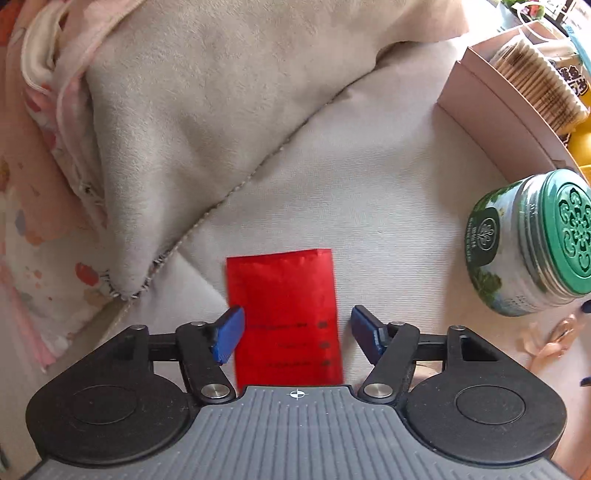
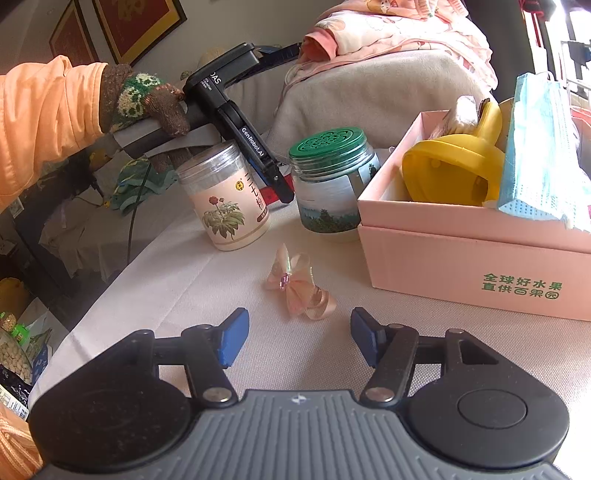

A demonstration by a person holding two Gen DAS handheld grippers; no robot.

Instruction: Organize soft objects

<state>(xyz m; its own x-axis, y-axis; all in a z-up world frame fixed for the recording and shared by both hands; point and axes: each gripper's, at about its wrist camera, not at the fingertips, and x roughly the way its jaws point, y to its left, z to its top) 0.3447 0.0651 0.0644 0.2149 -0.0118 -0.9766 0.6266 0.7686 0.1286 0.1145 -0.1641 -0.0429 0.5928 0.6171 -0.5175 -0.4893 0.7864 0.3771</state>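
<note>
A flat red packet (image 1: 284, 314) lies on the white cloth surface (image 1: 388, 192), right between the open blue fingertips of my left gripper (image 1: 297, 332). A pink ribbon bow (image 2: 299, 286) with a purple gem lies on the cloth just ahead of my right gripper (image 2: 299, 336), which is open and empty. The bow also shows at the right edge of the left wrist view (image 1: 550, 341). The left gripper's body (image 2: 255, 147) shows in the right wrist view behind the jars, held by a gloved hand (image 2: 147, 103).
A green-lidded jar (image 2: 332, 181) (image 1: 532, 240) and a flower-label jar (image 2: 225, 195) stand on the cloth. A pink box (image 2: 461, 254) holds a yellow object (image 2: 454, 170) and blue face masks (image 2: 539, 147). A beige cushion (image 1: 192, 110) and pink printed fabric (image 2: 399, 29) lie behind.
</note>
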